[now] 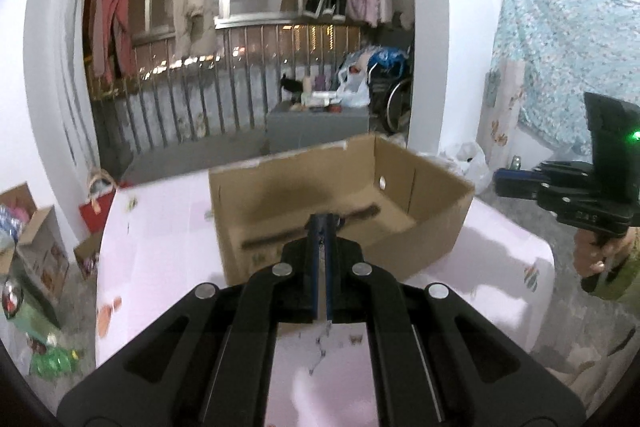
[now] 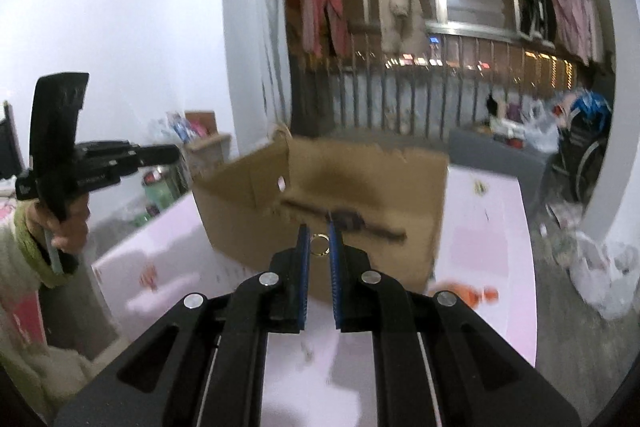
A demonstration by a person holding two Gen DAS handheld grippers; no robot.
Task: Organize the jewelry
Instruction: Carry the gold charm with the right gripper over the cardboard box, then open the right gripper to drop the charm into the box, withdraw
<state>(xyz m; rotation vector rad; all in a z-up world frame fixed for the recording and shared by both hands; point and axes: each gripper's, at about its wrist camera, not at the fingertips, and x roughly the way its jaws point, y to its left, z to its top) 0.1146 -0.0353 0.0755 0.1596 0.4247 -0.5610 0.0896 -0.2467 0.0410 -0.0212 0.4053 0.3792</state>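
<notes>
Right gripper point(image 2: 319, 231) is clamped on a small gold ring point(image 2: 320, 245): the ring sits flat between the blue pads point(image 2: 303, 267) near the tips, hole facing the camera, with both pads touching its rim. Left gripper point(image 1: 322, 223) has its fingers pressed together on a thin silver chain point(image 1: 320, 351); the pinched part is hidden between the pads, and the free length hangs straight down below the fingers, above the pink tablecloth point(image 1: 168, 251). Key relation: the open cardboard box point(image 1: 432, 187) lies dead ahead of both sets of fingertips and a bit below them. Its near wall is just beyond the tips in each wrist view, and the open top faces up. The box floor point(image 1: 384, 217) looks bare apart from dark smudges, though blur makes that unsure. Neither hand looks clearly nearer to the box. The grippers are side by side and well apart, each seeing the other off to its side, the right hand point(image 1: 596, 255) gripping its handle. My read is that both pieces are lifted clear of the table and the next move is forward over the near wall, then release. The chain's long axis is vertical, so its dangling tail needs to clear the rim first. The ring is an edge-on pinch and could pop out if the grip slackens early.
</notes>
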